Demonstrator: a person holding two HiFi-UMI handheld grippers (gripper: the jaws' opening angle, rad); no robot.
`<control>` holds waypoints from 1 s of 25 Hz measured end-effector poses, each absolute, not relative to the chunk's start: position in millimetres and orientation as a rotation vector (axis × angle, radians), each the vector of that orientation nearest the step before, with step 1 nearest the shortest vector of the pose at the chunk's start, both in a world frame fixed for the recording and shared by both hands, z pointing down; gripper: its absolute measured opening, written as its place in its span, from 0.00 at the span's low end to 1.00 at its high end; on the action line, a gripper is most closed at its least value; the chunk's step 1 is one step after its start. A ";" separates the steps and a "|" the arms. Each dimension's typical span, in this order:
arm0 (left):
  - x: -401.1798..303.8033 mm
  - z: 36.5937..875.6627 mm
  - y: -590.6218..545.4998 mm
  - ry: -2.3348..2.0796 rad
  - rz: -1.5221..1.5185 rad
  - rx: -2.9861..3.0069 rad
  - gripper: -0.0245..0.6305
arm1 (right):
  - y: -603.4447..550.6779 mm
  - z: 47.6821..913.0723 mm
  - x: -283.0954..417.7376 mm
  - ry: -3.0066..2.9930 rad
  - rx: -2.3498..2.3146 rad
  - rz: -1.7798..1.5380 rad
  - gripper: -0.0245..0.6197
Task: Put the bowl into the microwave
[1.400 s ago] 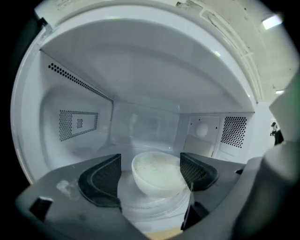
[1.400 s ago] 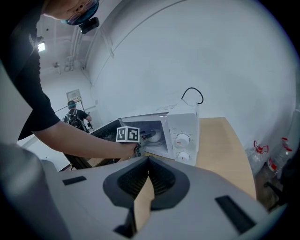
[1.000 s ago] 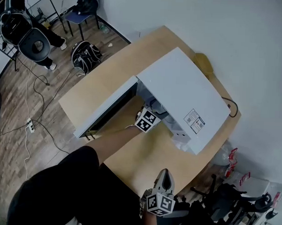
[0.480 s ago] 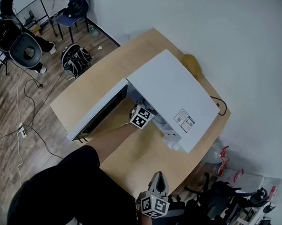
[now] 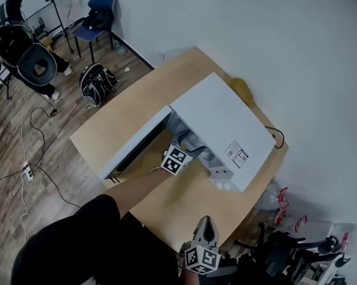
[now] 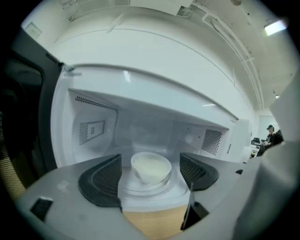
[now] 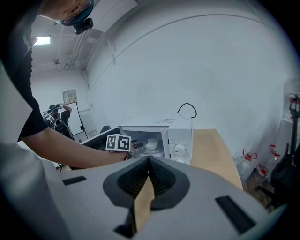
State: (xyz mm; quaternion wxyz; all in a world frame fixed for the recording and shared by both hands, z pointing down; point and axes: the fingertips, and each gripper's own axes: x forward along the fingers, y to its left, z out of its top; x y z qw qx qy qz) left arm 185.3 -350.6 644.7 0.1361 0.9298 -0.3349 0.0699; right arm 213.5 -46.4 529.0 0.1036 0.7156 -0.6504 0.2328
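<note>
Since the bowl [image 6: 151, 168] sits on the turntable [image 6: 140, 186] inside the microwave [image 6: 140, 93], seemingly clear of the left tool [image 6: 150, 160] with its jaws wide apart, back straight out without nudging it. The right tool [image 7: 149, 161], jaws together, holds nothing.

**Around the bench: clutter on the floor and the far corner**

The wooden bench [image 5: 127, 101] is standing against a white wall [image 5: 260, 30]. A yellow object [image 5: 242, 88] is lying at its far corner, with a black cord [image 5: 277, 136] looping nearby. Down on the wood floor [image 5: 10, 208], a black backpack [image 5: 97, 81] is sitting near a blue chair [image 5: 97, 10], and cables [image 5: 53, 111] are trailing toward a power strip [image 5: 28, 172].
</note>
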 end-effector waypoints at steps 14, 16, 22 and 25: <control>73.1 541.9 -166.6 -0.885 0.067 2.691 0.59 | 9.9 497.1 180.6 -1.841 2.310 0.497 0.13; 60.2 518.7 -140.2 -0.882 0.049 2.706 0.59 | 23.1 493.5 173.9 -1.838 2.328 0.507 0.13; 31.2 458.7 -70.0 -0.778 -0.045 2.703 0.59 | 50.1 473.5 144.0 -1.894 2.313 0.475 0.13; 17.1 437.2 -32.7 -0.673 -0.128 2.654 0.59 | 61.3 461.3 130.0 -1.928 2.278 0.467 0.13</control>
